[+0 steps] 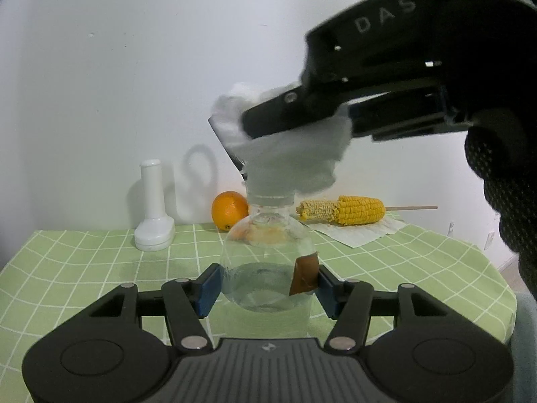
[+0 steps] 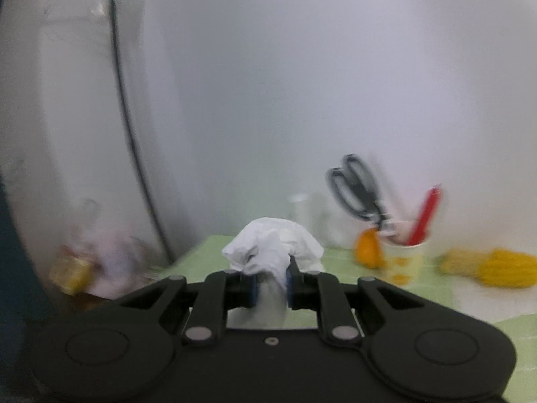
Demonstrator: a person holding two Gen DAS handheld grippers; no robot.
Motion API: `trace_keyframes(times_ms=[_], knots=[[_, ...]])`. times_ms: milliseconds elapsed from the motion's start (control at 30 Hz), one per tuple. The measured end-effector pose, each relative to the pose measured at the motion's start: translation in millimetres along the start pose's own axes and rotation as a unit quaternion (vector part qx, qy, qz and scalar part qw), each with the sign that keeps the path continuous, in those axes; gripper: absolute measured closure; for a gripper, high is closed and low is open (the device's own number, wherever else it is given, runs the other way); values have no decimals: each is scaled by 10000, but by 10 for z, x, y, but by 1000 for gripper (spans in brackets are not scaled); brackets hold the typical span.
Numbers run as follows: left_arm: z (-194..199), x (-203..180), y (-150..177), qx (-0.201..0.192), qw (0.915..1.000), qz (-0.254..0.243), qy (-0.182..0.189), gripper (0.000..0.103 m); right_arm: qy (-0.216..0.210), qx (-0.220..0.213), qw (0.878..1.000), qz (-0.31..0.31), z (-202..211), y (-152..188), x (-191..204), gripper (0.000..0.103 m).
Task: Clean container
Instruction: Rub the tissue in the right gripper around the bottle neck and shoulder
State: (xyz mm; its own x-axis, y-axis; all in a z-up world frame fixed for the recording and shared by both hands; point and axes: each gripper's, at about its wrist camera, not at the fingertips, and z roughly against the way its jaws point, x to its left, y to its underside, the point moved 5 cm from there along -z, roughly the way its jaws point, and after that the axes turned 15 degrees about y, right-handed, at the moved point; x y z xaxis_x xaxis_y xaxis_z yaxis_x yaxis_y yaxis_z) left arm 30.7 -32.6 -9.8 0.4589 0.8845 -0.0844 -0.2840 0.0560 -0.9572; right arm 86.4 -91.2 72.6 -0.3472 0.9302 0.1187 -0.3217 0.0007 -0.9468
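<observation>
Left gripper (image 1: 266, 288) clamps the upright glass bottle (image 1: 268, 262); right gripper (image 2: 271, 285), above, pinches a white cloth (image 2: 273, 247)

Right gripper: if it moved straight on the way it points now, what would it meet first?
Probably nothing near. The right gripper, shut on the white cloth, points past the green tablecloth toward the white wall. The view is blurred, so depth is uncertain.

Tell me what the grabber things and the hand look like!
Both are black plastic. The left gripper and right gripper have blue pads and silver round pivots. The right one has grey letters "DAS" on its side. The hand wears a black dotted glove.
</observation>
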Motion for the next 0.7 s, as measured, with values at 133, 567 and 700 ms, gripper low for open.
trace_keyframes(times_ms=[133,567,700], knots=[[-7,2,-7,7,10000,-1,1,43,264,-34,9996,96,-33,52,-32,87],[-18,19,-12,1,10000,17,-1,43,602,430,9971,148,-19,304,-168,87],[-21,20,-13,6,10000,15,-4,43,475,514,9972,248,114,321,-140,87]])
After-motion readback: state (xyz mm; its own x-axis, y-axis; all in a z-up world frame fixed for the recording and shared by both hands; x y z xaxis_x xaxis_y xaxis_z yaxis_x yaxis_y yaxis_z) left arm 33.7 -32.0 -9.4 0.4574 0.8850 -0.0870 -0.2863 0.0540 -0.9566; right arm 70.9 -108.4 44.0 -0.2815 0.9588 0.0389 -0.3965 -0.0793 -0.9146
